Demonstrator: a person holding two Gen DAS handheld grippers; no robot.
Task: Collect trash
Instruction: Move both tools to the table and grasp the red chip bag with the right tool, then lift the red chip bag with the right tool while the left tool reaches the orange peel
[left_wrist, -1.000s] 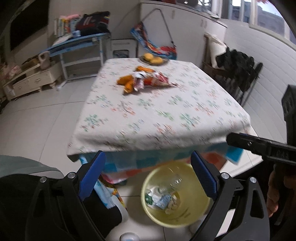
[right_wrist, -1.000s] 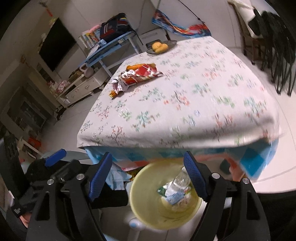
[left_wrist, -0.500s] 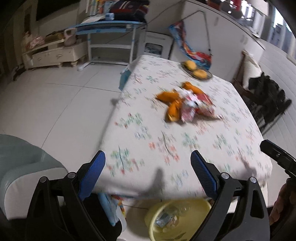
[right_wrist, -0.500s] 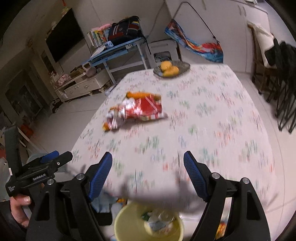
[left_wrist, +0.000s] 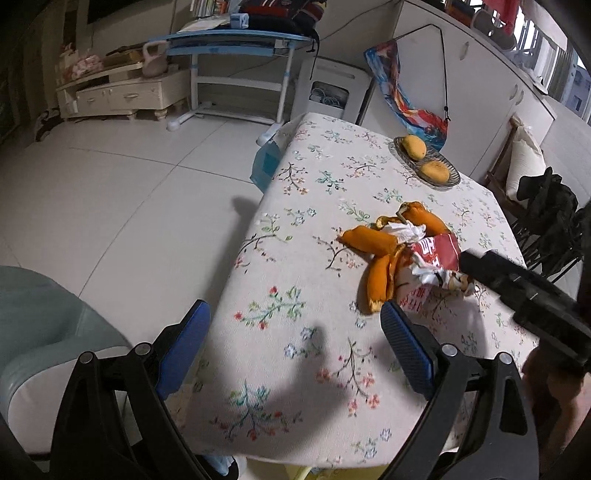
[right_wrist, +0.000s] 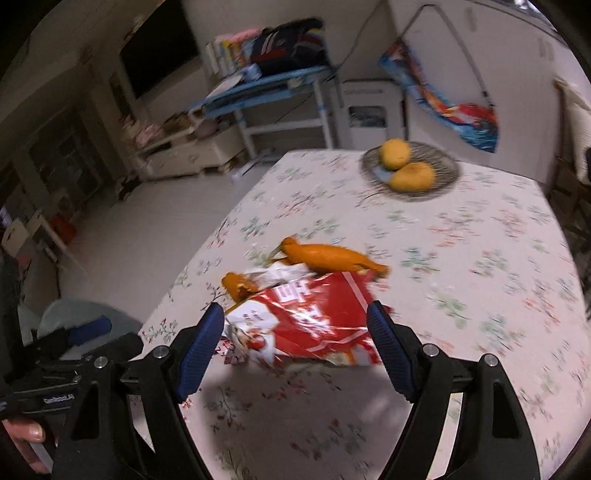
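A pile of trash lies on the flowered tablecloth (left_wrist: 295, 206): orange fruit peels (left_wrist: 373, 240), a crumpled white tissue (left_wrist: 404, 230) and a red snack bag (left_wrist: 437, 251). My left gripper (left_wrist: 295, 332) is open over the near part of the table, empty, with the pile ahead to its right. In the right wrist view the red snack bag (right_wrist: 306, 317) fills the gap of my open right gripper (right_wrist: 295, 332). Its pads do not press on the bag. A peel (right_wrist: 325, 256) lies just beyond. The right gripper's black body (left_wrist: 517, 291) reaches in over the bag.
A wire plate (right_wrist: 443, 181) with two mangoes (right_wrist: 412, 176) stands at the table's far side. A sliver of the yellow bin (left_wrist: 291, 472) shows under the near table edge. A pale green seat (left_wrist: 44, 325) is at the left, dark chairs (left_wrist: 546, 206) at the right.
Both grippers have come forward from above the yellow bin to over the table, toward the pile. The bin has slid out of view and the bag now sits between the right fingertips.
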